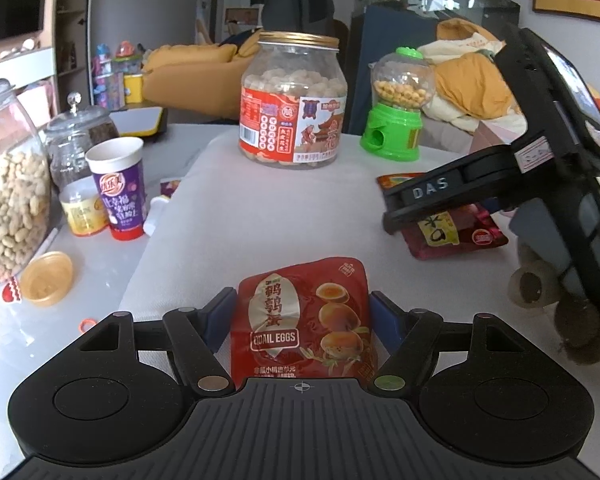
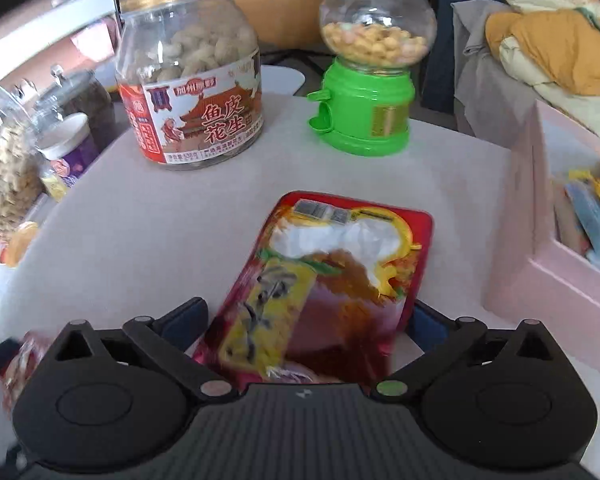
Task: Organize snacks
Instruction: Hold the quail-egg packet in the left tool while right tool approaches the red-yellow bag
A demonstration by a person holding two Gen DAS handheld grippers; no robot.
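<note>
A white mat (image 1: 260, 208) covers the middle of the worktop (image 1: 32, 344), and everything here is placed relative to it. At the mat's near edge, the left gripper (image 1: 302, 312) has its jaws closed against both sides of a red quail egg packet (image 1: 304, 320), which stands upright between the blue pads (image 1: 220, 312). Toward the mat's right side, the right gripper (image 2: 306, 320) has its jaws around a second red snack pouch (image 2: 332, 280) with a yellow label; the pouch sits tilted between them, and the picture is blurred there, so the contact is not crisp. At the mat's far edge stands a clear peanut jar (image 1: 294, 100) with a gold lid and a red label. Beside it, at the far right corner, is a green candy dispenser (image 1: 398, 104) with a clear globe of yellow balls. Off the mat's left edge sit a purple cup (image 1: 118, 192), a small yellow tub (image 1: 82, 212), a loose yellow lid (image 1: 46, 278) and a big glass jar of nuts (image 1: 8, 184). Just past the mat's right edge is a pink bin (image 2: 540, 240) holding colourful packets.
</note>
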